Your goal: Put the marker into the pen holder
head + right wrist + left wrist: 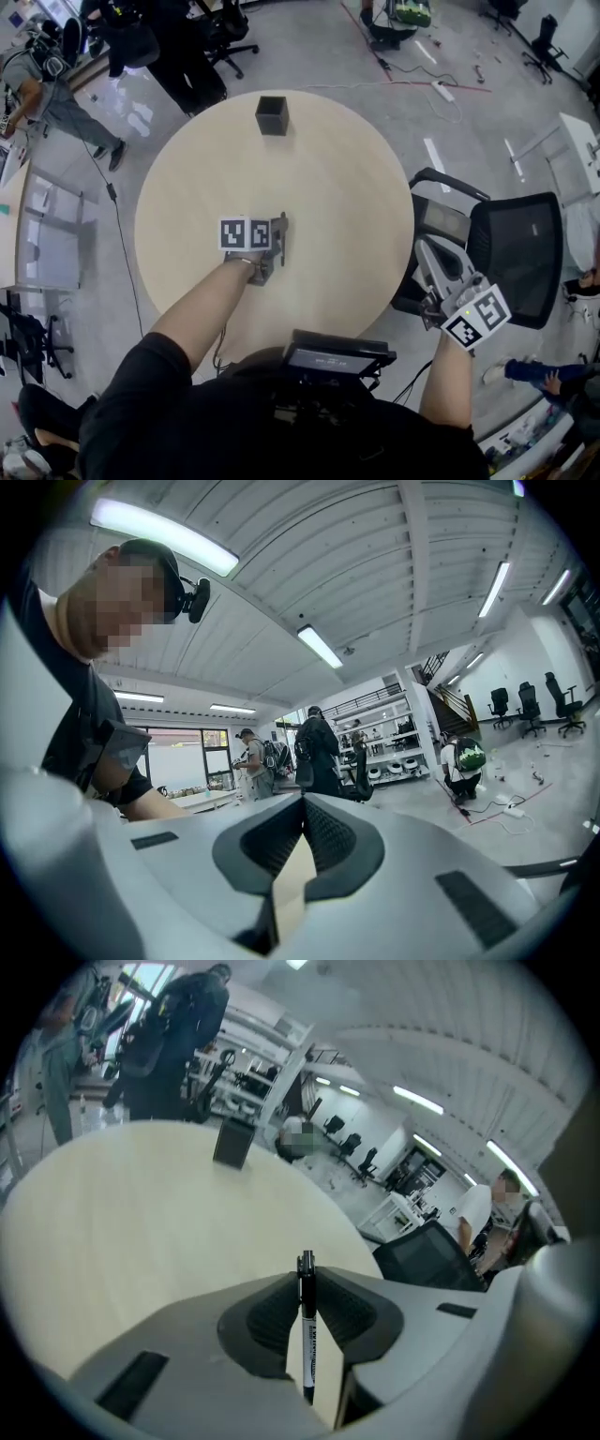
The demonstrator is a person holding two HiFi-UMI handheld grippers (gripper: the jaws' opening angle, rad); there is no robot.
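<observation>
My left gripper [306,1283] is shut on a black-and-white marker [307,1330], which stands up between the ribbed pads with its black tip just above them. In the head view that left gripper [279,234] is over the middle of the round beige table [356,178]. The black square pen holder [272,115] stands upright near the table's far edge, apart from the gripper; the same pen holder [233,1142] shows ahead and to the left in the left gripper view. My right gripper [302,808] is shut with nothing between its pads, held off the table's right side [429,262] and pointing up toward the ceiling.
A black office chair [506,253] stands at the table's right edge beside my right gripper. People stand beyond the table's far left [169,47]. Cables and a power strip [441,89] lie on the floor behind the table.
</observation>
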